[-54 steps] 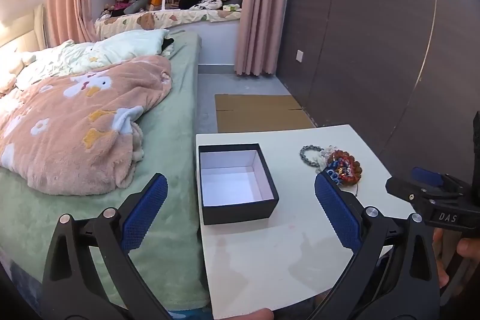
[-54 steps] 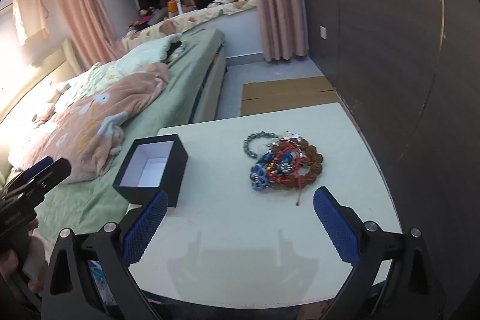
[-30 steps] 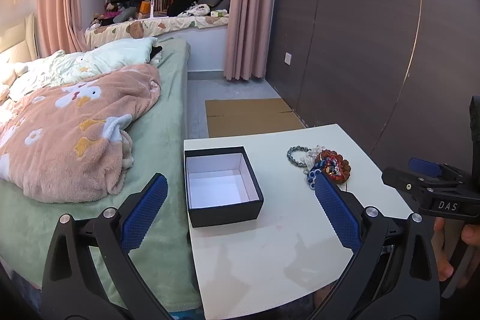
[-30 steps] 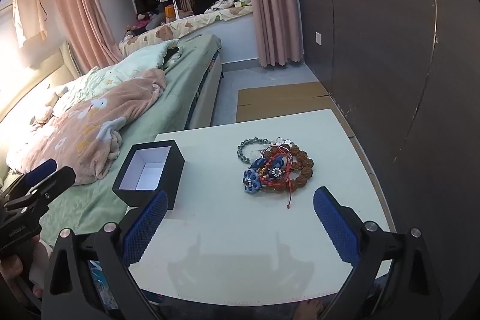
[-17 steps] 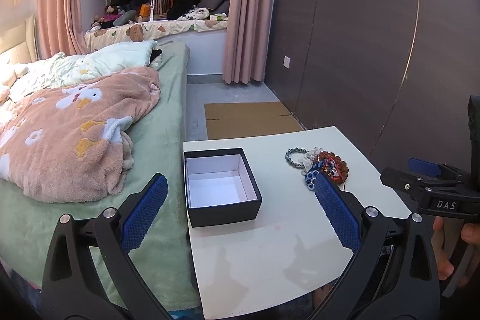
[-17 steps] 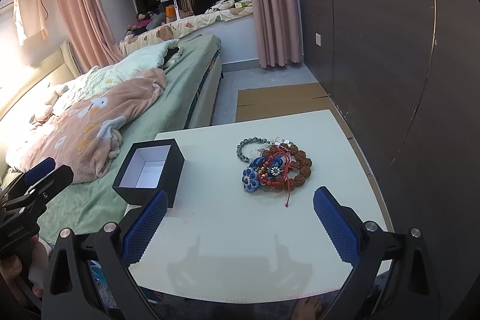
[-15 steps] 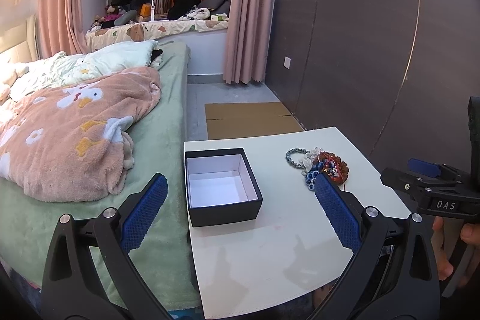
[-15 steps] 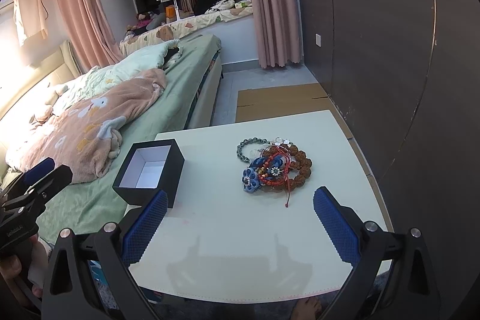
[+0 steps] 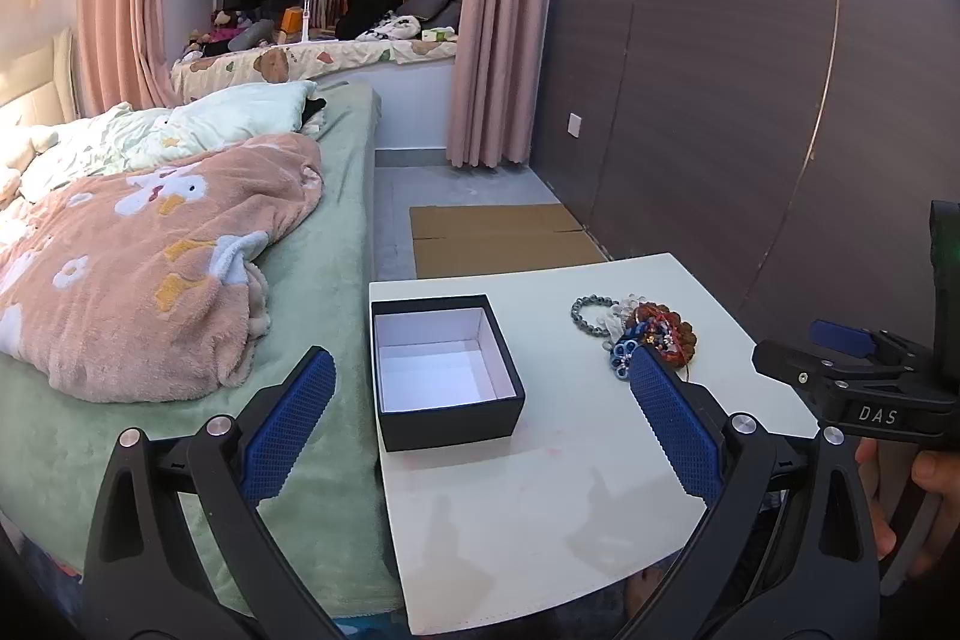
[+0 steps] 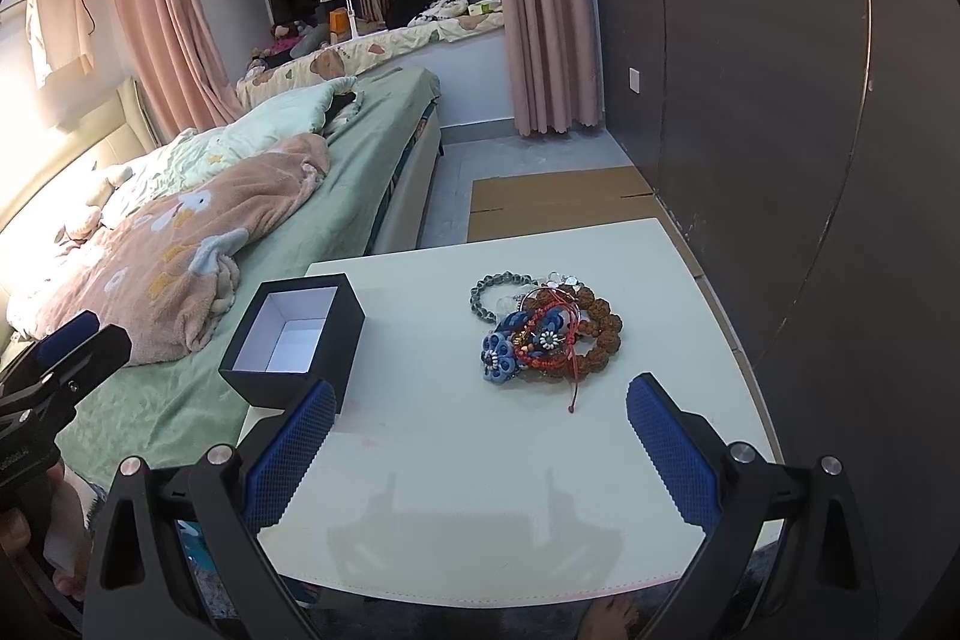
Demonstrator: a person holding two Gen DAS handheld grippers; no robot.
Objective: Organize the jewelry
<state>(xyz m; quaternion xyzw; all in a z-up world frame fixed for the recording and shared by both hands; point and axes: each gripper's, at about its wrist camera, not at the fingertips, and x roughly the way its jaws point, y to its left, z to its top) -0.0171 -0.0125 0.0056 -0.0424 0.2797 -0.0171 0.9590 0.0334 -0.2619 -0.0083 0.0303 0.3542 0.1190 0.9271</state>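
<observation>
While box (image 9: 444, 370) hugs table (image 9: 540, 514) edge, bracelets (image 10: 543, 331) sit mid-table.

Pink blanket (image 9: 150, 268) on green bed (image 9: 324, 292); cardboard (image 9: 498, 238) beyond.

Both wrist views look down over the table (image 9: 540, 520); sharing it.

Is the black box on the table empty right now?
Empty: the black box stands open, showing only bare white lining; the jewelry pile lies beside it.
</observation>
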